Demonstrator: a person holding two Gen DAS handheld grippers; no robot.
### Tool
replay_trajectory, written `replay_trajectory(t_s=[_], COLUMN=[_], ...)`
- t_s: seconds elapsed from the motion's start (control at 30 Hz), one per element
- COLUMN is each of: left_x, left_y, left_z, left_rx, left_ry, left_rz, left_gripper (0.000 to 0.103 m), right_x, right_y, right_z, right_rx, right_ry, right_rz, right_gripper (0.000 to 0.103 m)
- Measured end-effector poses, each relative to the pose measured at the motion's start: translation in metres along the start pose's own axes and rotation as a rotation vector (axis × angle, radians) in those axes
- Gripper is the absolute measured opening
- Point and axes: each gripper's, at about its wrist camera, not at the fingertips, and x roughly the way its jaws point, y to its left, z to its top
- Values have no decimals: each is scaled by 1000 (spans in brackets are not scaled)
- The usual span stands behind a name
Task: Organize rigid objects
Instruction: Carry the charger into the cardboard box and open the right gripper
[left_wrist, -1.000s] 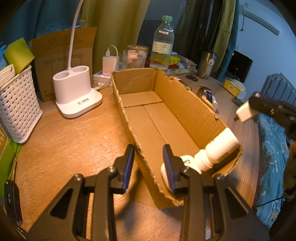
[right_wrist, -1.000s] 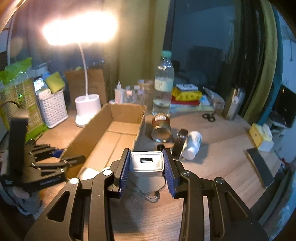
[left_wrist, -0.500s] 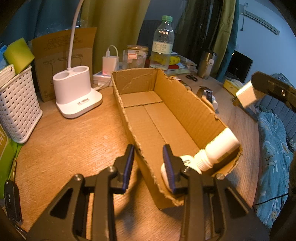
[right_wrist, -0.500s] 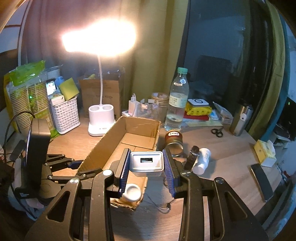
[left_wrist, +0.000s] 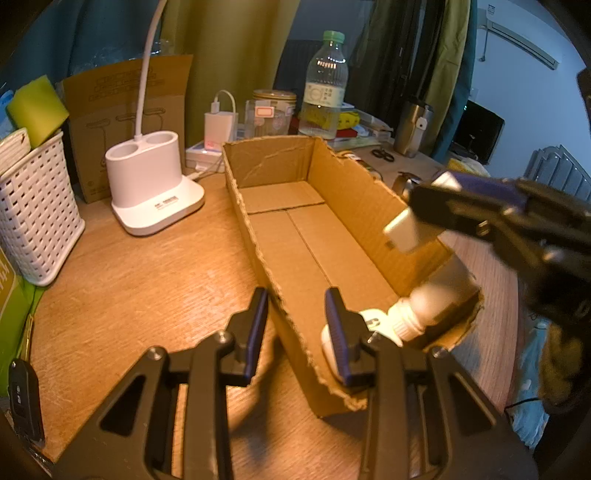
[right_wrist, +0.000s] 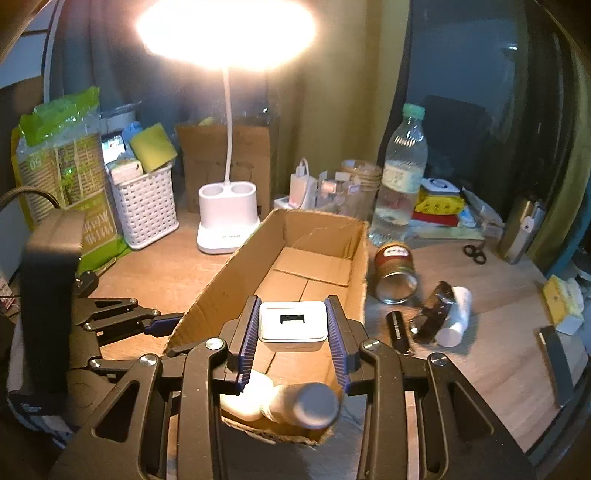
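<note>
Our right claw (right_wrist: 291, 334) grips a white charger (right_wrist: 293, 325) over the box (left_wrist: 258, 236); our left claw (left_wrist: 295, 332), clenched, straddles the box wall, half hiding a white bottle (left_wrist: 428, 299).

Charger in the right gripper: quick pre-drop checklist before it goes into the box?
1. Grip: right gripper clamps the charger squarely. Ok.
2. Position: charger is over the cardboard box. Ok.
3. Landing spot: white bottle fills the near end; the floor beyond is bare. Ok.
4. Box held: left gripper straddles the near wall; contact cannot tell.
5. Charger's cable trailing: cannot tell.
</note>
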Motion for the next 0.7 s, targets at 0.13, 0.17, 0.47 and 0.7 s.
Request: replay_trajectory(t_s=[0.13,0.17,0.47,0.7], left_x=[0,0,0,0], left_y=[0,-1,0,-1], left_z=[0,0,0,-1], left_rx=[0,0,0,-1], left_ry=[0,0,0,2], left_rz=[0,0,0,-1], left_gripper=[34,34,34,34], right_x=[12,14,24,18], right_y=[3,3,-6,-9], right_z=[-3,-4,-8,-5], right_rx=[6,7,59,81], right_ry=[23,32,58,35], right_rz=[23,26,13,2], right_gripper=[37,37,37,52])
